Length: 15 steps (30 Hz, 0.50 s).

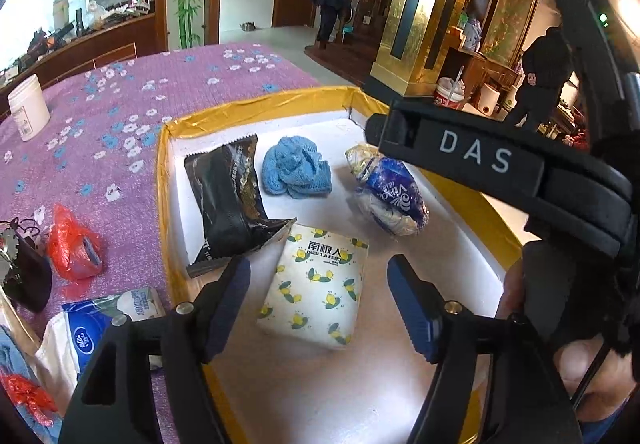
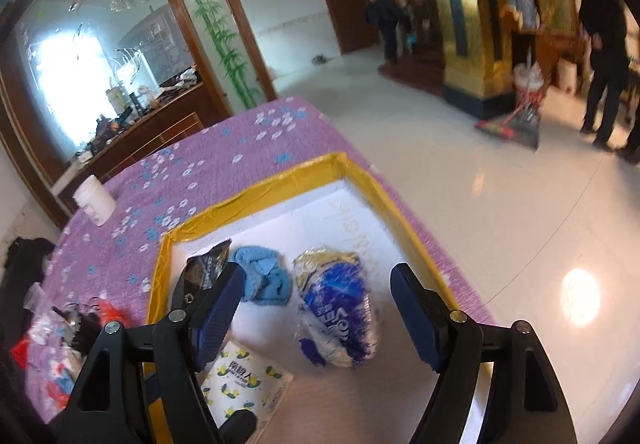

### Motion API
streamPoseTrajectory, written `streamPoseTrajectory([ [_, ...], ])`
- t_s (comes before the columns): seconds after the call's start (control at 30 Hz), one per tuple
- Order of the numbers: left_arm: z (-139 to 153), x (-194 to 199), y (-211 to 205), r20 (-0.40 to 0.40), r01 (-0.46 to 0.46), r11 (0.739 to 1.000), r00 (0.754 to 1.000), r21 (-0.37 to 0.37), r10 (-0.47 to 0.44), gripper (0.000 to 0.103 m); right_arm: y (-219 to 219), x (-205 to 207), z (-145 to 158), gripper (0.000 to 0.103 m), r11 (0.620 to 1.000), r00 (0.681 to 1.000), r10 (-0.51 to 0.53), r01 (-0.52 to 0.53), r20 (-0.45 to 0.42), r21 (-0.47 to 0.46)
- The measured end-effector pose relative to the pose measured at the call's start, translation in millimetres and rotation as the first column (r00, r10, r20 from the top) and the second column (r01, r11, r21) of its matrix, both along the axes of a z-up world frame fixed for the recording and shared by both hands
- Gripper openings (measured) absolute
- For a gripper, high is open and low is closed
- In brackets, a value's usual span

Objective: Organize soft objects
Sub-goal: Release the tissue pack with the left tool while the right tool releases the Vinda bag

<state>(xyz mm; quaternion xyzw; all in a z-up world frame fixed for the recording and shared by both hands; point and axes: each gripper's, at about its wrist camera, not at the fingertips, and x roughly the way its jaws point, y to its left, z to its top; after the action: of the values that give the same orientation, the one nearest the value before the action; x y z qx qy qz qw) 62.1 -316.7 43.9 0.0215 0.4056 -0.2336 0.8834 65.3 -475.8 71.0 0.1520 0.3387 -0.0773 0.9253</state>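
Left claw (image 1: 320,304) spread, pads clear of lemon-print tissue pack (image 1: 320,284) lying flat between them at six o'clock in yellow-rimmed box (image 1: 256,109) on table (image 1: 120,123). Right claw (image 2: 316,320) likewise spread over blue wrapped roll (image 2: 340,316) at three o'clock. Black pouch (image 1: 228,199) and blue cloth (image 1: 296,167) lie behind, apparently gathered here as the sorted set.

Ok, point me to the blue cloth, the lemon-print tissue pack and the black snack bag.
blue cloth (image 1: 296,171), left wrist view, middle of the crumpled cloth.
lemon-print tissue pack (image 1: 320,284), left wrist view, centre of its top face.
black snack bag (image 1: 230,199), left wrist view, middle of the bag.
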Motion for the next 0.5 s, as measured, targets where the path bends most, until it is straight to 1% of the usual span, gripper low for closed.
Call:
streamPoseTrajectory([
  [0.03, 1, -1, 1, 0.010, -0.002, 1.000, 1.000, -0.004, 0.002, 0.070, 2, -2, 3, 0.080, 1.000, 1.000, -0.011, 0.011, 0.014, -0.019],
  [0.07, 2, -4, 2, 0.019, -0.003, 1.000, 1.000, -0.009, 0.004, 0.070, 2, -3, 6, 0.081, 1.000, 1.000, -0.010, 0.010, 0.027, -0.015],
  [0.1, 3, -5, 3, 0.029, -0.005, 1.000, 1.000, -0.014, 0.005, 0.070, 0, -5, 7, 0.084, 1.000, 0.999, -0.014, 0.014, 0.040, -0.007],
  [0.17, 5, -8, 6, 0.045, -0.008, 1.000, 0.999, -0.027, 0.009, 0.071, -1, -8, 11, 0.094, 1.000, 0.998, -0.004, 0.003, 0.070, 0.007],
  [0.23, 7, -10, 9, 0.058, -0.011, 0.999, 0.998, -0.041, 0.013, 0.071, -2, -11, 14, 0.098, 0.999, 0.995, 0.032, -0.035, 0.090, 0.024],
  [0.4, 10, -15, 15, 0.088, -0.014, 0.998, 0.996, -0.054, 0.019, 0.071, -6, -15, 15, 0.098, 0.997, 0.994, 0.028, -0.036, 0.110, 0.071],
  [0.5, 12, -20, 17, 0.108, -0.014, 0.999, 0.994, -0.052, 0.020, 0.071, -7, -19, 18, 0.098, 0.998, 0.993, -0.015, 0.009, 0.116, 0.056],
])
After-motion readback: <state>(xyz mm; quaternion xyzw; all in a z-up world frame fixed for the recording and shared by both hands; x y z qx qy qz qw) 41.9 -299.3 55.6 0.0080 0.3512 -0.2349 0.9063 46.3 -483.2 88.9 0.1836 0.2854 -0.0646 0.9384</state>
